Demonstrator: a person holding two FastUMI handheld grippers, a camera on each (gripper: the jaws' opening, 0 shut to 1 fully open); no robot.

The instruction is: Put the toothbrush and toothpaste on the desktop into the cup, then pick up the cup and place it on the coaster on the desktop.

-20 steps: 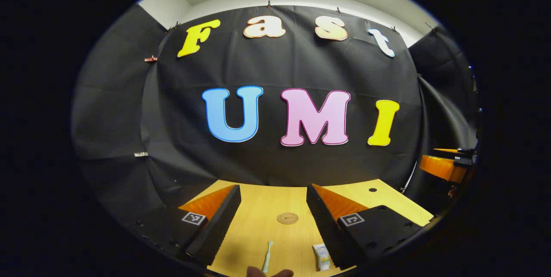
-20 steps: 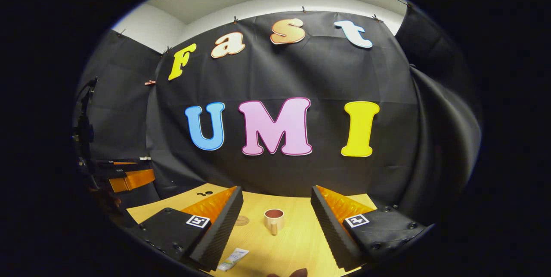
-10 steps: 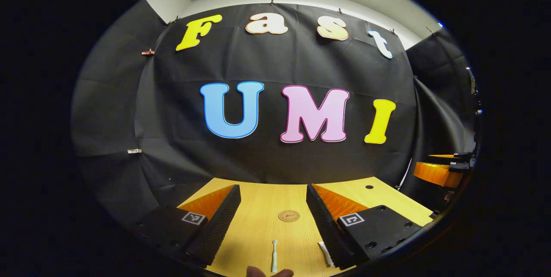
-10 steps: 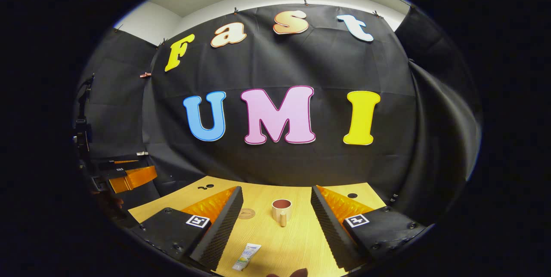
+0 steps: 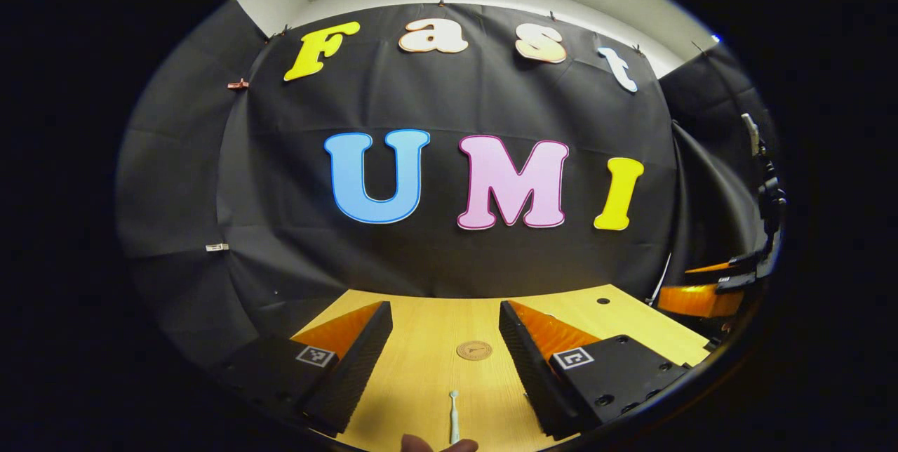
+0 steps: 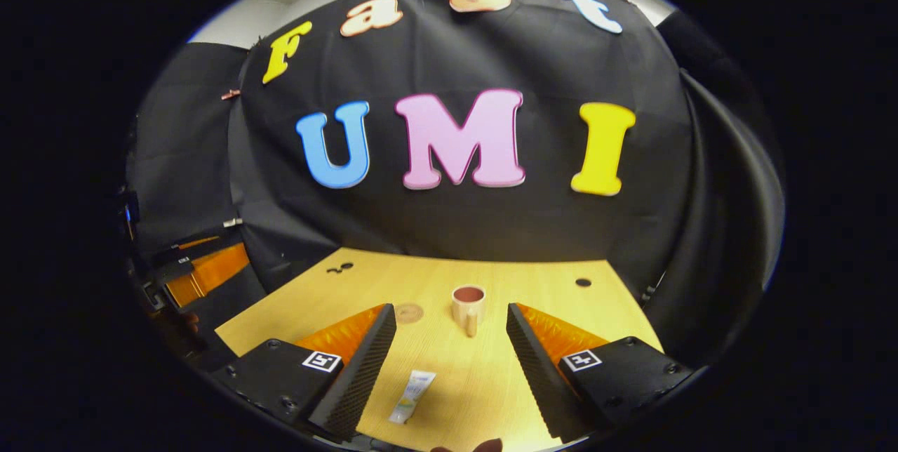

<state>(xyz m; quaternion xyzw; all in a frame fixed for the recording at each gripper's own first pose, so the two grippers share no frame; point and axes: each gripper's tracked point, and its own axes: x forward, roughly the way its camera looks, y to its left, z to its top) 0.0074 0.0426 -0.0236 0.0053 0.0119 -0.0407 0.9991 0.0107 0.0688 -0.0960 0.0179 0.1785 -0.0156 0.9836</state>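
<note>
Two wedge-shaped fingers (image 5: pixel 354 361) are carried by the left gripper (image 5: pixel 444 306), tapering toward their far tips; their inner faces are lined with fine ridges. Each finger is fixed to a flat black mounting block (image 5: pixel 621 368) with rounded corners, into which dark recessed screws (image 5: pixel 595 401) are set. A square black-and-white marker (image 5: pixel 315 356) is stuck on top of each block. The right gripper (image 6: pixel 450 309) is built in the same way: ridged wedge fingers (image 6: pixel 540 361), black blocks (image 6: pixel 277 375), recessed screws (image 6: pixel 284 403) and one square marker (image 6: pixel 581 361) per side. Bare fingertips of the holding hand (image 5: pixel 438 446) are seen at the lower edge.
</note>
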